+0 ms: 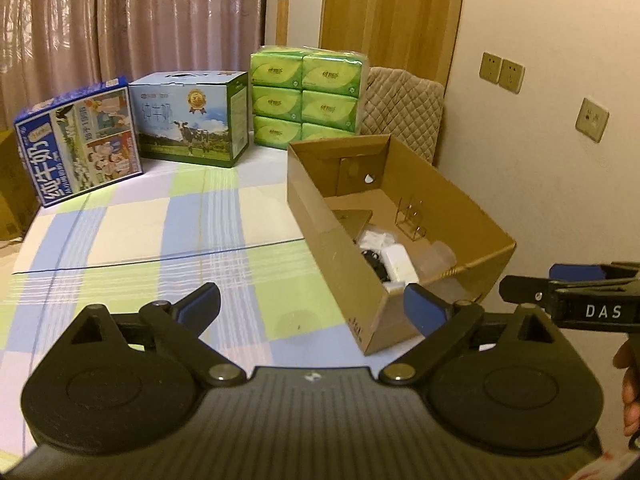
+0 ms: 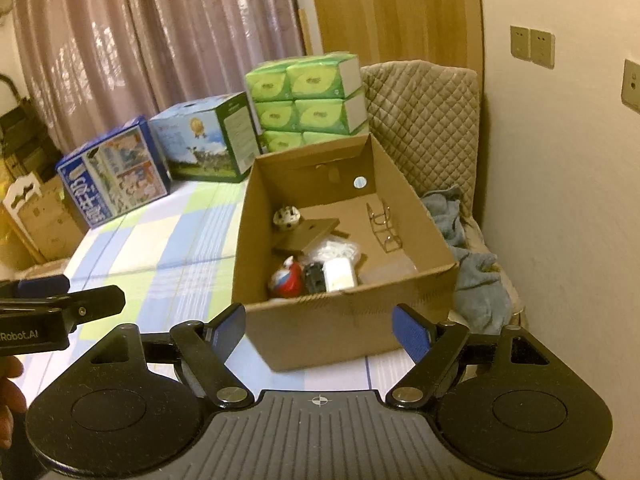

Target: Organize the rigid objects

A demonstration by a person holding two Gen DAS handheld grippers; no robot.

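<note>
An open cardboard box (image 2: 344, 322) stands on the checked tablecloth. Inside lie a white block (image 2: 340, 274), a black object (image 2: 314, 276), a red and white toy (image 2: 286, 278), a spotted ball (image 2: 287, 217), a brown card piece (image 2: 308, 234) and a clear stand (image 2: 384, 226). My right gripper (image 2: 318, 320) is open and empty, just short of the box's near wall. My left gripper (image 1: 310, 300) is open wide over the cloth, left of the box's near corner (image 1: 372, 320), with nothing between its fingers. The white block (image 1: 400, 266) shows over the box wall there.
Two milk cartons (image 1: 80, 144) (image 1: 192, 120) and a stack of green tissue packs (image 1: 308, 96) line the table's far edge. A quilted chair back (image 2: 424, 112) and a blue towel (image 2: 472, 272) sit right of the box, by the wall. A hand (image 1: 630, 388) shows at the edge.
</note>
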